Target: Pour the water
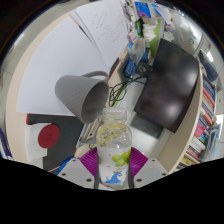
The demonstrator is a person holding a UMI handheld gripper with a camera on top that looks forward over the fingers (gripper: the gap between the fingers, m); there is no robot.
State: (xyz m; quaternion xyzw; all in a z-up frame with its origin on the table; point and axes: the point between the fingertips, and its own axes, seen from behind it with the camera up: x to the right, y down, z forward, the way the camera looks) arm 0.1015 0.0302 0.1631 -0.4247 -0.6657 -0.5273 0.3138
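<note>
While the gripper (113, 172) holds the clear plastic bottle (113, 148) between its two fingers, the magenta pads (90, 160) seem to press on both sides of it, so I judge the fingers closed on the bottle. The bottle stands about upright, its neck pointing away from the gripper, and I cannot tell if a cap is on it. Inside I see something pale green and yellowish, but how much water it has I cannot say.

Just beyond the bottle, a little to the left, a grey metal cup (82, 95) is tilted on the white table (55, 60), with its open mouth turned toward the bottle. Beyond the bottle to the right lies a dark flat thing, perhaps a laptop (168, 88), and some thin wires run near the cup.

As I judge it, the grasp is done, but the pouring is not begun: the bottle is not yet tilted over the cup, and no water is seen flowing
</note>
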